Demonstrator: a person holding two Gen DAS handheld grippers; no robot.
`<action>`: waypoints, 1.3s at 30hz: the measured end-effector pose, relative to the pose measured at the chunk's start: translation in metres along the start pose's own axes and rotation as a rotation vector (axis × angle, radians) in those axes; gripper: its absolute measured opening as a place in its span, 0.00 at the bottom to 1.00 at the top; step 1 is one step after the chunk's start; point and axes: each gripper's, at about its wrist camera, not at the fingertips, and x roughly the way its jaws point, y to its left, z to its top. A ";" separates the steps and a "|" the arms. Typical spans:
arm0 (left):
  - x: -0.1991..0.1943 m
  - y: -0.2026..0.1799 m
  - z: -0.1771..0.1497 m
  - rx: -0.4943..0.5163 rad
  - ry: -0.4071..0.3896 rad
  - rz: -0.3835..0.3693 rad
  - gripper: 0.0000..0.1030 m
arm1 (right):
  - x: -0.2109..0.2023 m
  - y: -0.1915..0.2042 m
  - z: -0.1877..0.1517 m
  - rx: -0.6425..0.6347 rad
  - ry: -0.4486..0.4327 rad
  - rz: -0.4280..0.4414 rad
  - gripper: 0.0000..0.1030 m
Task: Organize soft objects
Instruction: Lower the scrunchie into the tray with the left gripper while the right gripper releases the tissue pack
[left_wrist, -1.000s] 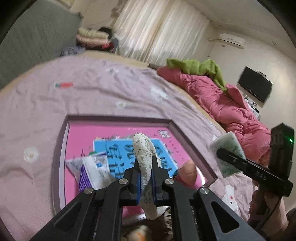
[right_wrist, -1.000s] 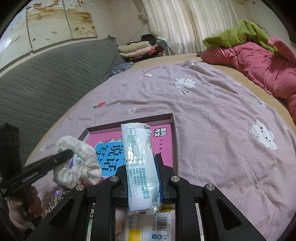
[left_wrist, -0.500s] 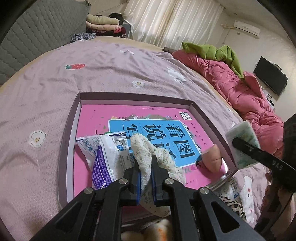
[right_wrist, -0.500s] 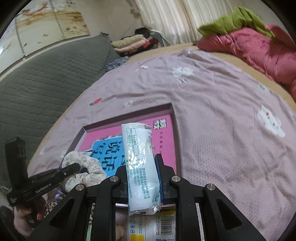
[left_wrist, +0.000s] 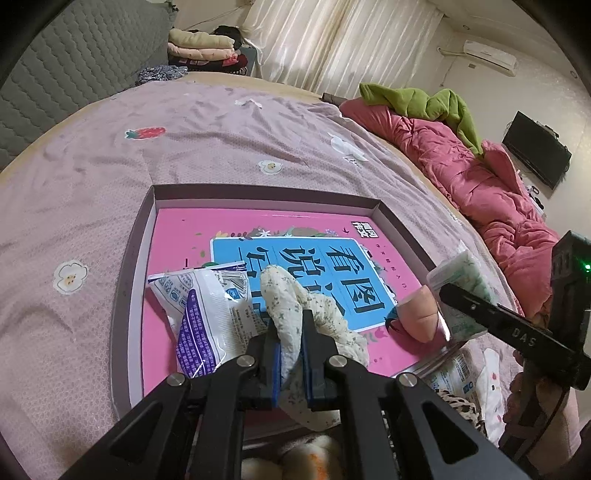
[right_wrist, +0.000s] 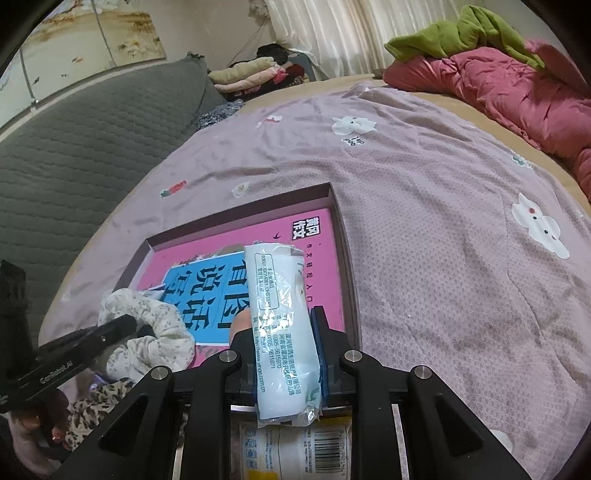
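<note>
fabric first: my left gripper (left_wrist: 291, 332) is clamping tight on the floral scrunchie (left_wrist: 295, 317), which is drooping over the pink book (left_wrist: 192, 236) lying in the shallow box (left_wrist: 140, 236) on the lilac bedspread (left_wrist: 92, 184). my right gripper (right_wrist: 284, 343) is pinching the white tissue pack (right_wrist: 282, 332) lengthwise, hovering over the box's near right corner. i'm seeing a purple-printed packet (left_wrist: 207, 317) resting on the book just left of the scrunchie, and a peach soft toy (left_wrist: 419, 317) lying to its right.
</note>
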 end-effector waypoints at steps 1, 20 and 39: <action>0.000 0.000 0.000 0.001 0.001 0.001 0.09 | 0.003 0.000 -0.001 -0.002 0.011 -0.013 0.23; -0.003 0.004 0.004 -0.012 -0.011 -0.001 0.09 | -0.007 0.007 -0.004 -0.124 0.013 -0.127 0.28; -0.003 0.004 0.006 0.002 -0.005 0.031 0.18 | -0.017 0.012 -0.001 -0.160 -0.020 -0.156 0.38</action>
